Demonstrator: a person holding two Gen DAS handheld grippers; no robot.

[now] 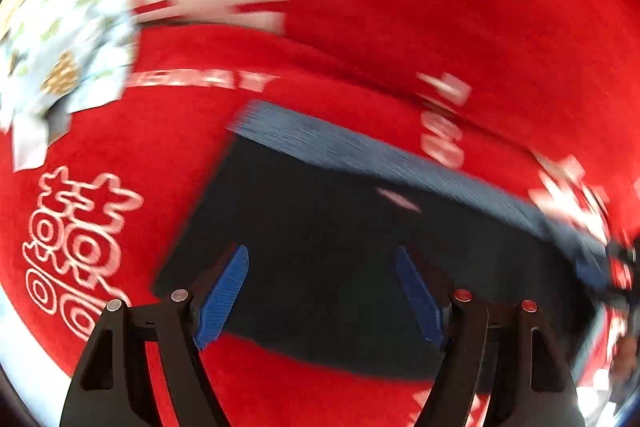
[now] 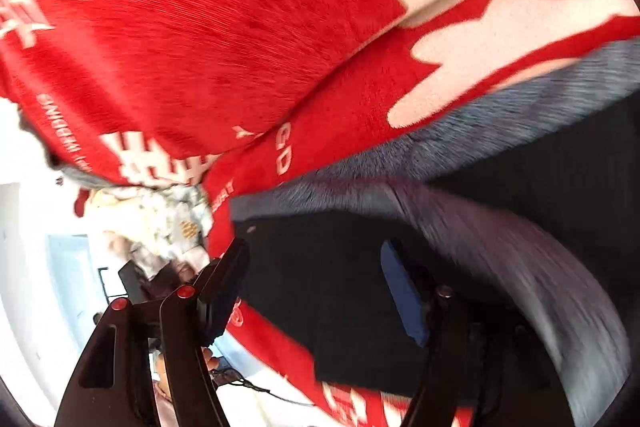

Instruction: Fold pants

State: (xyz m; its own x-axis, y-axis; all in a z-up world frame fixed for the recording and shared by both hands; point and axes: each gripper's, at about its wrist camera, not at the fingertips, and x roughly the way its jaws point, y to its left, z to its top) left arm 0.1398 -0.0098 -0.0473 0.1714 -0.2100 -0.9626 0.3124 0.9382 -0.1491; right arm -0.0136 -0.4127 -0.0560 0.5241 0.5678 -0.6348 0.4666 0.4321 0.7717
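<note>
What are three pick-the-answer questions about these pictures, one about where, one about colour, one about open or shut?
1. Where do the pants lie?
A. on a red blanket
B. on a bare wooden floor
C. in a basket

2. What colour are the gripper pads?
A. yellow
B. blue
C. white

3. How is the left gripper?
A. shut on the pants
B. shut on nothing
C. open

Answers: 1 A, red cloth surrounds the dark pants; 2 B, both pads show blue; 3 C, its fingers stand apart, pinching nothing.
</note>
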